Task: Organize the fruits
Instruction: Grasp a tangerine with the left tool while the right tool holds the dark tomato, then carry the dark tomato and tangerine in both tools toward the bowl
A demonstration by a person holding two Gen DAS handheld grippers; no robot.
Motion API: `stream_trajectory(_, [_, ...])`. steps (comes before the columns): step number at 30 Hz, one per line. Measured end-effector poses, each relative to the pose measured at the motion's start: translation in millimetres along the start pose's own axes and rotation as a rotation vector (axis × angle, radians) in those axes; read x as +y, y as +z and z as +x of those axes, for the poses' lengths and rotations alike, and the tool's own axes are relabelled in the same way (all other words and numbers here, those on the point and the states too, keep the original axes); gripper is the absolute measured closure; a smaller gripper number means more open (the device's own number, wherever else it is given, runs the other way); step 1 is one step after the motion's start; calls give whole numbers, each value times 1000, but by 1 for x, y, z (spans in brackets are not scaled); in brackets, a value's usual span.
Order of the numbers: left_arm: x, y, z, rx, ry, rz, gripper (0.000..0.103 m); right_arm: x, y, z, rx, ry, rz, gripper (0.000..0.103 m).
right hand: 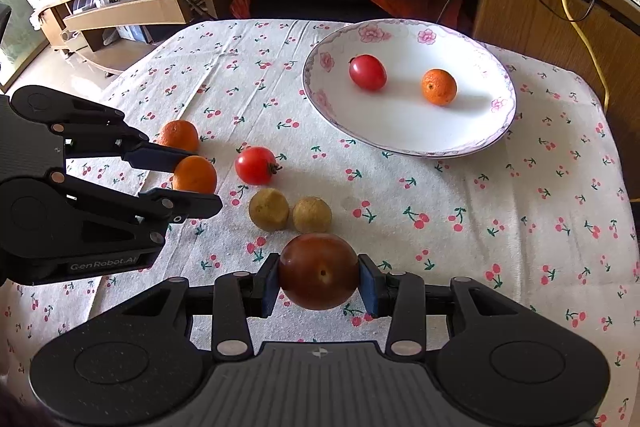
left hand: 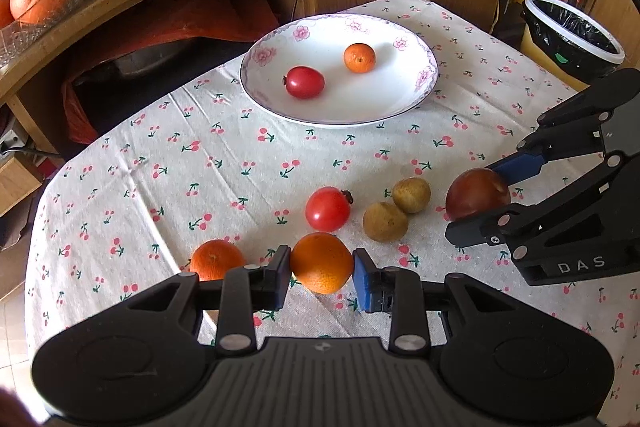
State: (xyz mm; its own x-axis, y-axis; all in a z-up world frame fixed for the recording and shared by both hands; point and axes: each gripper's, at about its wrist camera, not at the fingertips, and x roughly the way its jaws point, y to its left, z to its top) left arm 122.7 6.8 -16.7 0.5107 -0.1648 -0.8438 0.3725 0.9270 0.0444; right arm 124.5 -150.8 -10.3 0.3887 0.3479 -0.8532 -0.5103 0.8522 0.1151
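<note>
Orange (left hand: 322, 263) in left claw (left hand: 322, 277); dark plum (right hand: 319, 271) in right claw (right hand: 319, 285).

Two wrist cameras look down close over a cherry-print tablecloth (left hand: 200, 131), facing the plate (left hand: 340, 115) at twelve o'clock; both views share the plate (right hand: 408, 143) and each other's gripper.

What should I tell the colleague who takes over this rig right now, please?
Left tool: shut on an orange.
Right tool: shut on a dark red plum.
Plate: holds one red tomato and one small orange; those are done.
On the cloth: another orange, a red tomato, and two brown fruits.
Left: bring both held fruits to the plate, then collect the four on the cloth.
</note>
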Motion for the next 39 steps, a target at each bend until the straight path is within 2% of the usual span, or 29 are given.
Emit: stream_trajectory(39, [-11, 34, -9, -52, 4, 15, 62, -3, 18, -14, -66, -50, 6, 68])
